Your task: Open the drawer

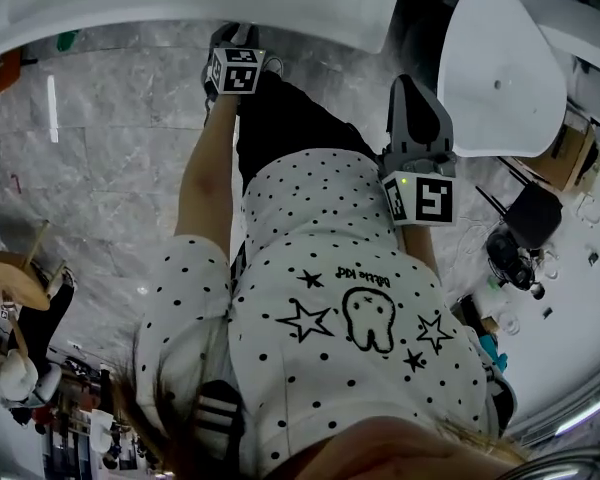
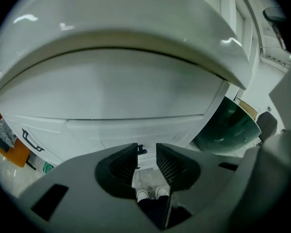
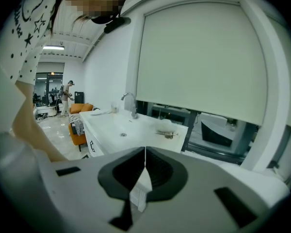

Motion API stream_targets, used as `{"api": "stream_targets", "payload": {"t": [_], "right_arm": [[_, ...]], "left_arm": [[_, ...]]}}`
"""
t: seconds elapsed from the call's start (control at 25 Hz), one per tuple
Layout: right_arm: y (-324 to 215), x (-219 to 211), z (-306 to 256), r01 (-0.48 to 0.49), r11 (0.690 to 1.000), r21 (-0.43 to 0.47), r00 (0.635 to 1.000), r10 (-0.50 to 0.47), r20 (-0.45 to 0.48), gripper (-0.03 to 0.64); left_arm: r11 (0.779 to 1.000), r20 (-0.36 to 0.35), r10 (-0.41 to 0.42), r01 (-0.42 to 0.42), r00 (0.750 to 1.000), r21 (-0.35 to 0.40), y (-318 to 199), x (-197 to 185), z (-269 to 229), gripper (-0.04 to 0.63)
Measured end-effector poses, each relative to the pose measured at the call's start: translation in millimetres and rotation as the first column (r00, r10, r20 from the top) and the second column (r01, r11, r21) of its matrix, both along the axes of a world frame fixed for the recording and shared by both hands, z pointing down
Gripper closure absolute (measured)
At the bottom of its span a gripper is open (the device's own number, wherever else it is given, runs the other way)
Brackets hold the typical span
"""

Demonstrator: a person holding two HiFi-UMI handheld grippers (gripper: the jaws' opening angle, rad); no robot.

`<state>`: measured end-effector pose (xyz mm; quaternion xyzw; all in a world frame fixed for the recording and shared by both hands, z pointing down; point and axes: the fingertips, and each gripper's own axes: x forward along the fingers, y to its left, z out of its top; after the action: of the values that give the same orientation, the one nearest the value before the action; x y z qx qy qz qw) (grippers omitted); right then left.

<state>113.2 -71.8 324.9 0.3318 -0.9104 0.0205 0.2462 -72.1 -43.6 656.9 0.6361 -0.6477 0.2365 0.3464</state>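
my left gripper sits low under the front edge of the white counter, with its jaws parted and nothing between them. it is aimed at the drawer front just below that edge. i hold it open so the pads can go either side of the small dark handle just beyond the jaw tips; it looks untouched. my right gripper is clenched on nothing and faces a sink unit off to the side. i judge one hand is enough for the pull.
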Motion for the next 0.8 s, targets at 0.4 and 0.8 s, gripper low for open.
{"api": "stream_targets", "payload": {"t": [0.4,0.8], "right_arm": [[3,-5,43,-0.029,0.994,-0.102,0.999,0.027,-0.022,0.601],[11,6,74,-0.09,0.982,-0.167,0.996,0.084,-0.044,0.601]], "left_arm": [[0.996,-0.038,-0.004,0.001,0.999,-0.093,-11,-3,72,0.457],[0.996,-0.013,-0.041,0.04,0.999,-0.082,-24,-7,102,0.456]]}}
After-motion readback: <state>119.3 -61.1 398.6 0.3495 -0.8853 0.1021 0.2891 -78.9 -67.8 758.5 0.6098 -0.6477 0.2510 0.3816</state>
